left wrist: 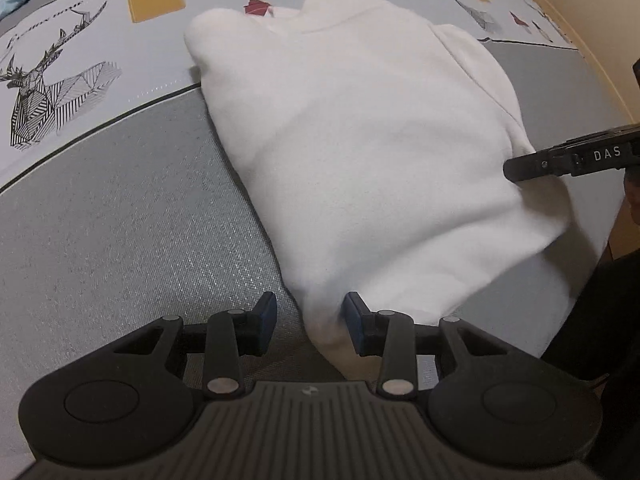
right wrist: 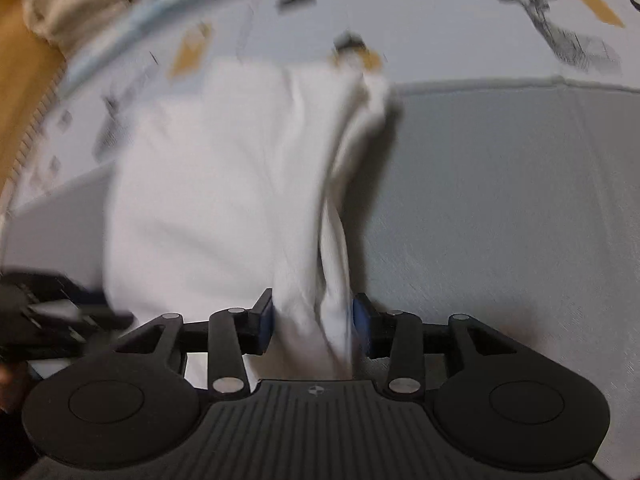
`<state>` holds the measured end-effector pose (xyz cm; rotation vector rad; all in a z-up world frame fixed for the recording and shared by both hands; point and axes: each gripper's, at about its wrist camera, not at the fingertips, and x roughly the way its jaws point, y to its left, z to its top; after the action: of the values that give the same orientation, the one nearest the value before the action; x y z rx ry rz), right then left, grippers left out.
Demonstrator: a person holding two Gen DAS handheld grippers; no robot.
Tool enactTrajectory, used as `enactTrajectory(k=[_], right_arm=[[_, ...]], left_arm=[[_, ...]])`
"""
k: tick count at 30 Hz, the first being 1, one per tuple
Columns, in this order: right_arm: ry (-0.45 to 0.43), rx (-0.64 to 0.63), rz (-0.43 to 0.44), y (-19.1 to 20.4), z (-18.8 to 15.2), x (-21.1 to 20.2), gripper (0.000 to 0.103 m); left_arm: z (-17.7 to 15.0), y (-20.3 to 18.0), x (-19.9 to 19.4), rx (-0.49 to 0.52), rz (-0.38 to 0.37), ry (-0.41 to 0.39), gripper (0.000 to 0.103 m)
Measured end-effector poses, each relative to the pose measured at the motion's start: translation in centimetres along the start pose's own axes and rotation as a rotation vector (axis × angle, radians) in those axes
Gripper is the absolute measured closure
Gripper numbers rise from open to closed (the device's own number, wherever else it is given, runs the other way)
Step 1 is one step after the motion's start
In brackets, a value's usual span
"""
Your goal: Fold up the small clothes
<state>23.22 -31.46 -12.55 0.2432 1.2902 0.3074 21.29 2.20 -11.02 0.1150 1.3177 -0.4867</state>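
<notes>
Right wrist — right tool (right wrist: 312, 320) pinches white garment (right wrist: 224, 184); left tool (left wrist: 311, 322) parted — cloth corner between.

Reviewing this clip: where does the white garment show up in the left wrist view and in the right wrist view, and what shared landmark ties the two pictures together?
Left wrist view: the white garment fills the centre, running from the top down to between the left hand-held gripper fingers.
Right wrist view: the garment sits centre-left, blurred, its bunched edge between the right hand-held gripper fingers.
Shared landmark: the deer print on the bedsheet.
</notes>
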Motion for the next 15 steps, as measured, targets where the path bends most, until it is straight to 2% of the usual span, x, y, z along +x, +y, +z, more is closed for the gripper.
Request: enactTrajectory(k=[2, 4, 7, 10, 15], right_arm=[[0.006, 0.031, 0.013, -0.6, 0.0, -0.2, 0.062], [-0.013, 0.045, 0.021, -0.8, 0.2, -0.7, 0.061], [-0.099, 0.061, 0.063, -0.5, 0.4, -2.0, 0.060], [-0.183, 0.171, 0.105, -1.4, 1.6, -2.6, 0.052], [-0.156, 0.305, 0.065, -2.1, 2.9, 0.1, 0.051]], left_arm=[[0.5, 1.0, -0.8, -0.051, -0.045, -0.036, 0.060], [1.1, 2.8, -2.0, -0.167, -0.108, -0.107, 0.055], [1.6, 5.6, -2.7, -0.351, -0.152, -0.196, 0.051], [1.5, 7.3, -1.2, -0.479, -0.133, -0.168, 0.050], [1.9, 7.5, 0.6, -0.537, -0.153, -0.154, 0.050]])
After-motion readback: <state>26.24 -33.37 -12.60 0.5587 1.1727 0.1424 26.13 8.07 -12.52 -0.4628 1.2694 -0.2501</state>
